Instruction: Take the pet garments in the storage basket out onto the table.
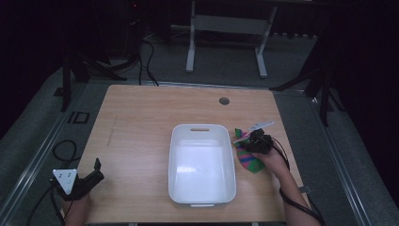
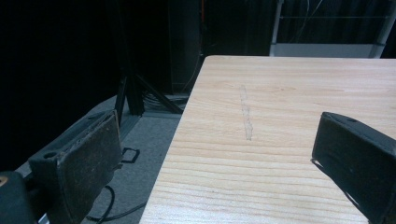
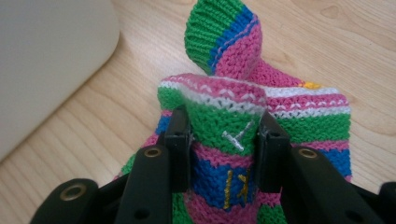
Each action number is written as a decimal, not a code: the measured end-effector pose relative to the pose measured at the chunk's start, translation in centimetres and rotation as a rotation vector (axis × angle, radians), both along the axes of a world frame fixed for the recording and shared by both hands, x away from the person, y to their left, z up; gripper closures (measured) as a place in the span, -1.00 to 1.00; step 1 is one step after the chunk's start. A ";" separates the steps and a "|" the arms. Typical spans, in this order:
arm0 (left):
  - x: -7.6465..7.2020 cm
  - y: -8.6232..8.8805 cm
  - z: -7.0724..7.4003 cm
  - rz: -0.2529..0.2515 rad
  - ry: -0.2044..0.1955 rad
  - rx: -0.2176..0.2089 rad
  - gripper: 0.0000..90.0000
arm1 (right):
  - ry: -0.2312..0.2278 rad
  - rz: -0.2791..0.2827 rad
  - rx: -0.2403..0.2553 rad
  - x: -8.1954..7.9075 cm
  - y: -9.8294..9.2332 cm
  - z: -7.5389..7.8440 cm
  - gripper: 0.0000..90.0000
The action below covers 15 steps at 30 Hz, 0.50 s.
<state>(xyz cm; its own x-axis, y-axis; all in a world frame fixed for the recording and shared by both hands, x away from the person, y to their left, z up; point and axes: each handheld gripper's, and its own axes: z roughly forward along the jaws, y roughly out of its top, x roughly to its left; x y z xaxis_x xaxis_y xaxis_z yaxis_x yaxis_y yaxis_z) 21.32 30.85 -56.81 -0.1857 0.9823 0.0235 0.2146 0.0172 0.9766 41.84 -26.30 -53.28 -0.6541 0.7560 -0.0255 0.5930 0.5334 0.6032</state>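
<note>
Right gripper view: knitted sock (image 3: 224,126) pinched between hand-held gripper (image 3: 223,140) jaws.

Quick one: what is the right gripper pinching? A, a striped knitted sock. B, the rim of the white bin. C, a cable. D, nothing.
A: the right gripper has its jaws pressed on a fold of the striped knitted sock, beside the white bin.

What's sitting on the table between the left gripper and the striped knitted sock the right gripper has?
The white bin, as the high view shows. It stands mid-table, between the left gripper at the near left corner and the knitted sock pinched by the right gripper; the rest is bare wood.
</note>
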 end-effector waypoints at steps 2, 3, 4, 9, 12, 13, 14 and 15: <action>0.0 0.0 0.0 -0.001 0.000 0.001 -0.96 | -0.002 -0.004 -0.012 0.0 0.2 0.1 0.32; 0.0 0.0 0.0 0.000 0.000 0.001 -0.96 | -0.004 -0.008 -0.015 -0.1 0.3 0.3 0.24; 0.0 0.0 0.0 0.000 0.000 0.000 -0.96 | -0.005 -0.010 -0.015 -0.1 0.4 0.4 0.17; 0.0 0.0 0.0 -0.001 0.000 -0.001 -0.96 | -0.016 0.004 -0.004 -0.6 0.2 1.4 -0.27; 0.0 0.0 0.0 -0.001 0.000 -0.001 -0.96 | -0.017 0.004 0.032 -1.0 -0.2 2.2 -0.48; 0.0 0.0 0.0 -0.001 0.000 -0.001 -0.96 | -0.020 0.004 0.043 -1.1 -0.4 2.4 -0.54; 0.0 0.0 0.0 0.000 0.000 -0.001 -0.96 | -0.028 0.002 0.057 -1.3 -0.7 2.8 -0.64; 0.0 0.0 0.0 0.000 0.000 -0.001 -0.96 | -0.025 0.016 0.077 -1.5 -1.0 3.0 -0.73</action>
